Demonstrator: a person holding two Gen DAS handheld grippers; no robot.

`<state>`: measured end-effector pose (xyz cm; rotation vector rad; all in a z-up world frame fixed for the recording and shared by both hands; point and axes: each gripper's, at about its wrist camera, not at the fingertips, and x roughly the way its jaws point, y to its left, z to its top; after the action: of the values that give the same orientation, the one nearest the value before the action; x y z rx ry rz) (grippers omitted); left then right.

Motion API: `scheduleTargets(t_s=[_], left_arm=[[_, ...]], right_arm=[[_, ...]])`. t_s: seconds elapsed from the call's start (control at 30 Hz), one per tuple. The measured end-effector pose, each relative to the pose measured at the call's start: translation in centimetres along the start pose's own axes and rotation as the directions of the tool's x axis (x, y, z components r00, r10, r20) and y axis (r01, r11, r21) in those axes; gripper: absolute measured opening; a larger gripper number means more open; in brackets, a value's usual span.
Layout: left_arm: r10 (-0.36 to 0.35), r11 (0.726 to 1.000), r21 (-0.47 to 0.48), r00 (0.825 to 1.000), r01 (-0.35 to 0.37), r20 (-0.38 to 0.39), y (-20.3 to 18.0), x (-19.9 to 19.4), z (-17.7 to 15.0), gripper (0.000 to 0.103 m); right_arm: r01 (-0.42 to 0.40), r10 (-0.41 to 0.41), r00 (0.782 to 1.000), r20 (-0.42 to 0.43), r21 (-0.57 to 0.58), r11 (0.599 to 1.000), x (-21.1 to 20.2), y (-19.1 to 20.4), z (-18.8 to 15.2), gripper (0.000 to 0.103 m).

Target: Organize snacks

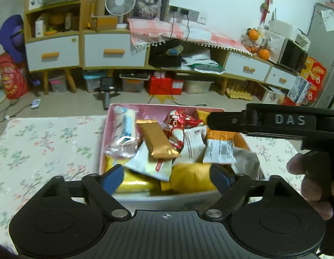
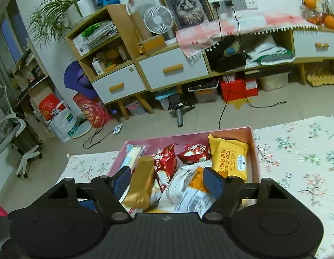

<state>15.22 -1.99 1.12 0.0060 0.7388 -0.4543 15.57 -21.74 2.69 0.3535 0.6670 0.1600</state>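
Floral-cloth desk [image 1: 48, 142], pink box [image 1: 103, 144] crammed with snacks.
Both jaws open, empty; gold bar [image 2: 141, 181] lengthwise beside right gripper [image 2: 168, 183].

The pink box [image 1: 105, 133] is heaped with snack packets, the gold bar [image 1: 159, 139] lying slantwise on top of the pile, so there is little open gap between them for fingers to slip down. Its raised walls fence the heap on all sides, leaving entry from above. Either side of the box, the floral tabletop [image 1: 43, 151] lies bare, while the right hand-held gripper [image 1: 212, 119] reaches across the box's far right corner.
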Motion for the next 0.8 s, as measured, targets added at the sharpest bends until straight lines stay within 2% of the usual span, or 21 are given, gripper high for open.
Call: scheduleTargets(t_s=[0.07, 0.2, 0.3, 0.53, 0.67, 0.8], left_arm=[[0.022, 1.0, 0.014, 1.0, -0.022, -0.001, -0.4, -1.2, -0.5, 0.094], [0.063, 0.998, 0.008, 0.998, -0.063, -0.018, -0.8, -3.9, -1.6, 0.098], [0.084, 0.996, -0.019, 0.996, -0.085, -0.032, -1.0, -5.7, -2.5, 0.1], [0.144, 0.989, -0.032, 0.986, -0.147, -0.088, -1.5, -9.2, -5.5, 0.103], [0.178, 0.98, -0.075, 0.979, -0.186, -0.101, -1.1, -10.1, -7.1, 0.103], [0.219, 0.97, -0.08, 0.97, -0.228, -0.103, -0.9, -10.0, -8.2, 0.103]], right_arm=[[0.022, -0.022, 1.0, 0.006, -0.02, 1.0, -1.1, 0.5, -0.4, 0.063], [0.104, -0.103, 0.995, 0.02, -0.076, 0.992, -3.3, 1.6, -1.3, 0.071], [0.153, -0.151, 0.988, 0.022, -0.089, 0.984, -5.1, 2.2, -2.2, 0.073], [0.202, -0.203, 0.979, 0.004, -0.109, 0.973, -8.6, 4.0, -4.7, 0.077], [0.199, -0.2, 0.98, -0.013, -0.079, 0.977, -10.2, 4.1, -6.5, 0.078], [0.254, -0.26, 0.965, -0.029, -0.132, 0.958, -10.4, 4.6, -8.5, 0.078]])
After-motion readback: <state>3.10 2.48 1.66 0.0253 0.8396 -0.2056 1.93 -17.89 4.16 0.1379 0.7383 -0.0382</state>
